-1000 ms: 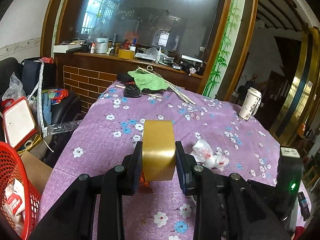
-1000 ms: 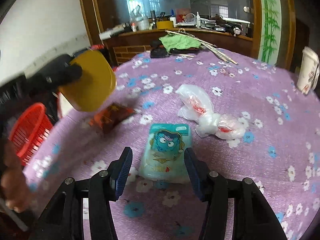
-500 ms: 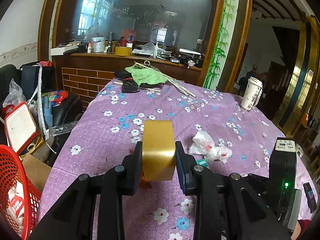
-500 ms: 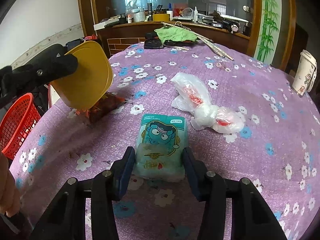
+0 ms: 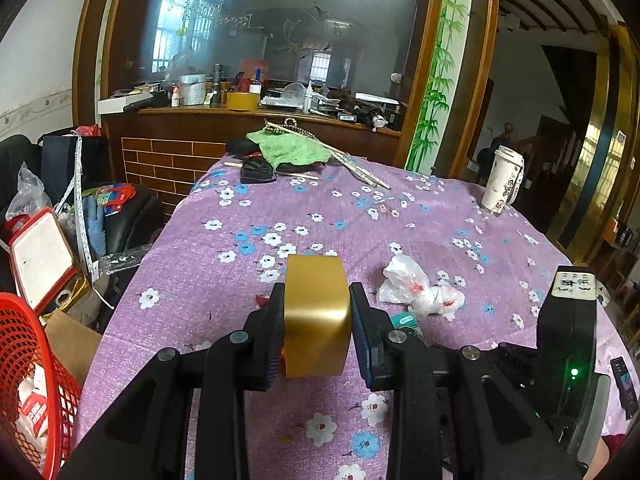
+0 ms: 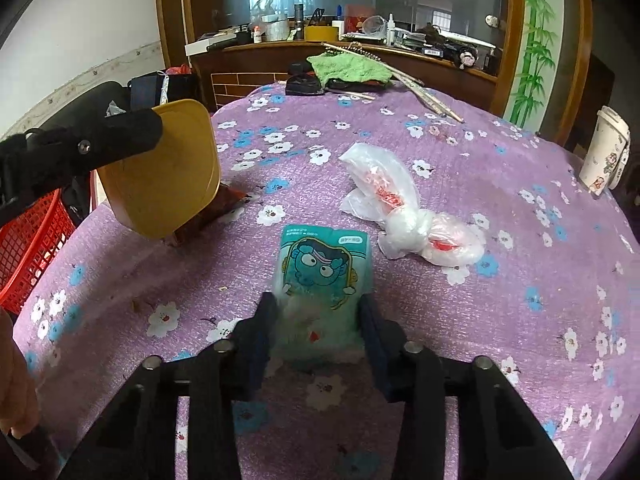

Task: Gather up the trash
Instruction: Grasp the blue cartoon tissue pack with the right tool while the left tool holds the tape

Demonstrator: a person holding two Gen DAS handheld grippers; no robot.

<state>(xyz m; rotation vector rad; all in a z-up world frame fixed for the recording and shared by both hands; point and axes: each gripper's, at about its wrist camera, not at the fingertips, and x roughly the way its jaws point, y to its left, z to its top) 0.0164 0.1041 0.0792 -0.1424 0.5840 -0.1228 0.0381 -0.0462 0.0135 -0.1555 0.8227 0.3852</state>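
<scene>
Both claw-mounted cameras look low across the purple tablecloth (image 5: 248,208), side by side.

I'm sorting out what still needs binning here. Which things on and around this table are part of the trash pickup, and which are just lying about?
Part of the job:
yellow container, held by the left gripper
teal snack packet, between the right gripper's fingers
knotted plastic bag
dark red wrapper
red basket

Just lying about:
paper cup
green cloth
</scene>
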